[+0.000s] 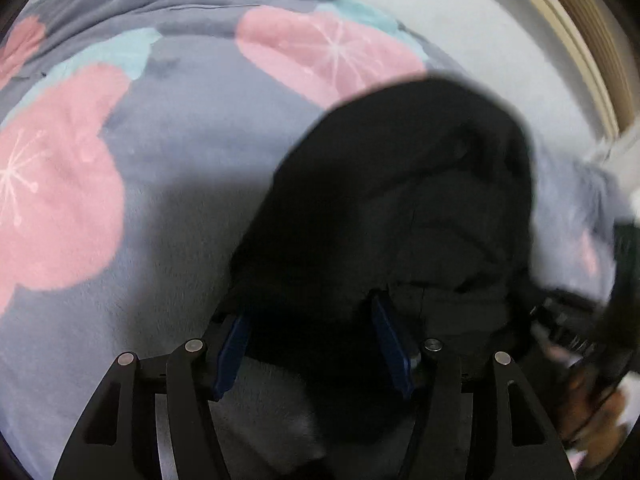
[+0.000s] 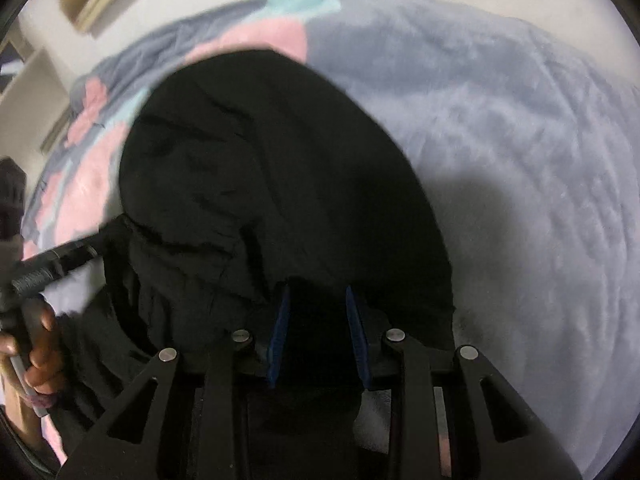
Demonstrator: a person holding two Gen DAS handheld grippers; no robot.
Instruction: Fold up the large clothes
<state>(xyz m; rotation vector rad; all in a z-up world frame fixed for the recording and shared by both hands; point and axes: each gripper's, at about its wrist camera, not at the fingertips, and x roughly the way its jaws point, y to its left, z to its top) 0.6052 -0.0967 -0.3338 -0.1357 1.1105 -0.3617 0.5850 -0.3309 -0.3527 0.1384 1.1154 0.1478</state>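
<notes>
While both cameras blur with motion, the largest thing in view is the fleece blanket [image 1: 168, 200], grey with pink blossoms and teal leaves, spread over the bed and serving as the folding surface. On that blanket lies the black garment [image 1: 400, 208], bunched and already partly doubled, its near edge raised off the blanket toward both tools; I cannot tell what kind of garment it is. Nearest the blanket's flowered side, the left gripper [image 1: 312, 344] has its jaws spread fairly wide with dark cloth filling the gap, so whether they pinch it I cannot tell. Toward the blanket's plain grey side, the right gripper [image 2: 318, 336] has its jaws closer together with black fabric between them, apparently clamped on the hem.

Judged from this, a fold is being carried across. To do it well, both edges should travel level and taut, land square on the cloth beneath, and be let go only once flat on the blanket.
</notes>
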